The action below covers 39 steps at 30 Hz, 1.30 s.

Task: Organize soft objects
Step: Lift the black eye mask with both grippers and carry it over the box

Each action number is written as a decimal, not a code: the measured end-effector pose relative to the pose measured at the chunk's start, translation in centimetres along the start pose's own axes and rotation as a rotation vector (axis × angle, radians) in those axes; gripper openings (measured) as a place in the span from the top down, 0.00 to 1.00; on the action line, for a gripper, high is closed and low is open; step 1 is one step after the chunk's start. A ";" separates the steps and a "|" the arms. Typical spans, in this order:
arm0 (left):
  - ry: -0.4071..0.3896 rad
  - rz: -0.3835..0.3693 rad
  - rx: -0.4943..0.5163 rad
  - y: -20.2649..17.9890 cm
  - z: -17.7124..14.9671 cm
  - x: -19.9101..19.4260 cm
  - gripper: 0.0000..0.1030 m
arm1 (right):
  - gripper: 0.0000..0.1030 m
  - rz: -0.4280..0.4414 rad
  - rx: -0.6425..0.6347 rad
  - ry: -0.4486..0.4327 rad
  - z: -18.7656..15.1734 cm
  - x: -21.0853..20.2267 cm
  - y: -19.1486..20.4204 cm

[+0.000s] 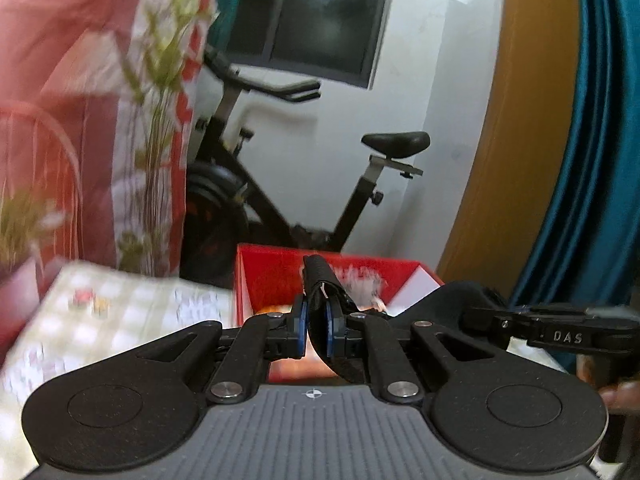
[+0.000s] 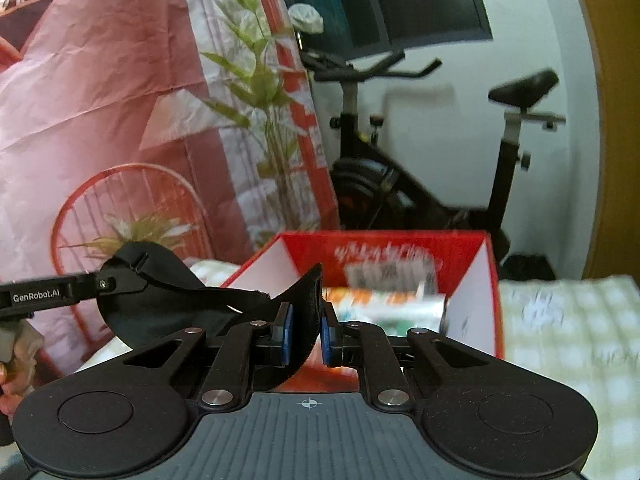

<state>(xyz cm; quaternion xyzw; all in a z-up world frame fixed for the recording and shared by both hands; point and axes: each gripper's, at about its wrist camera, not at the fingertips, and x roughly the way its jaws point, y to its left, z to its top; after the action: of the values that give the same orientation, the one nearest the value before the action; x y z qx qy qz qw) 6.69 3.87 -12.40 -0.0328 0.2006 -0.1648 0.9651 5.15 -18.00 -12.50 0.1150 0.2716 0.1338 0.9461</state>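
A black soft eye mask [image 2: 160,292] hangs stretched between my two grippers, lifted above the table. My left gripper [image 1: 316,328] is shut on one end of the mask [image 1: 320,284], whose black fabric stands up between the blue pads. My right gripper [image 2: 306,330] is shut on the other lobe. In the left wrist view the right gripper [image 1: 486,314] comes in from the right, clamped on the mask's far lobe [image 1: 448,304]. In the right wrist view the left gripper [image 2: 108,282] reaches in from the left. An open red box [image 2: 384,240] with packets inside stands just ahead.
A checked cloth [image 2: 560,320] covers the table around the red box [image 1: 272,276]. Behind it stand an exercise bike [image 1: 360,200], a green plant [image 2: 264,100], a red wire chair [image 2: 120,200] and a pink hanging sheet [image 2: 100,80]. A hand [image 2: 16,364] holds the left gripper.
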 end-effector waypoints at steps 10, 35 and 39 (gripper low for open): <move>0.053 0.051 0.090 -1.8 1.2 7.9 0.91 | 0.88 -0.122 -0.085 0.030 1.6 6.3 -2.1; 0.301 -0.002 0.095 -0.5 -1.5 12.6 0.62 | 0.76 -0.195 -0.050 0.223 -2.2 10.4 -4.5; 0.269 0.008 0.064 -0.2 -1.0 11.8 0.30 | 0.59 -0.204 -0.045 0.206 -2.1 9.9 -4.4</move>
<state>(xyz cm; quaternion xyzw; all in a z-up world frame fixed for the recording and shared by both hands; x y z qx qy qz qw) 16.46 -0.25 -17.72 0.0210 0.3230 -0.1704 0.9307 12.97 -18.72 -20.29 0.0514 0.3747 0.0542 0.9242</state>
